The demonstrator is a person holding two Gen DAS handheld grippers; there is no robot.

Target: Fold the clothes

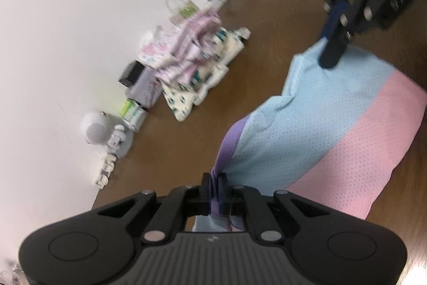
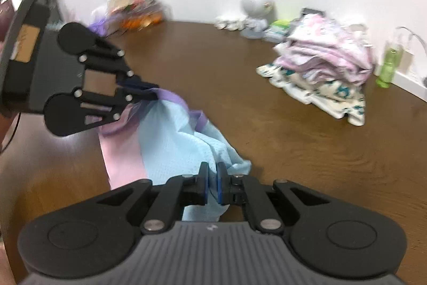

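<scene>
- the brown bench (image 2: pixel 280 140) carries everything; a white wall rises behind it
- the pastel garment (image 1: pixel 320 130), blue, pink and purple mesh, hangs between both grippers, its lower part on the bench
- a pile of clothes (image 2: pixel 328 74) sits well apart near the wall
- left gripper (image 1: pixel 214 187): jaws clenched on the purple edge
- right gripper (image 2: pixel 212 184): jaws clenched on blue cloth

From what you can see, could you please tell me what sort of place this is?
Most likely a room in a home: a brown wooden table against a white wall, a pile of clothes on it, and a small white robot toy.
</scene>
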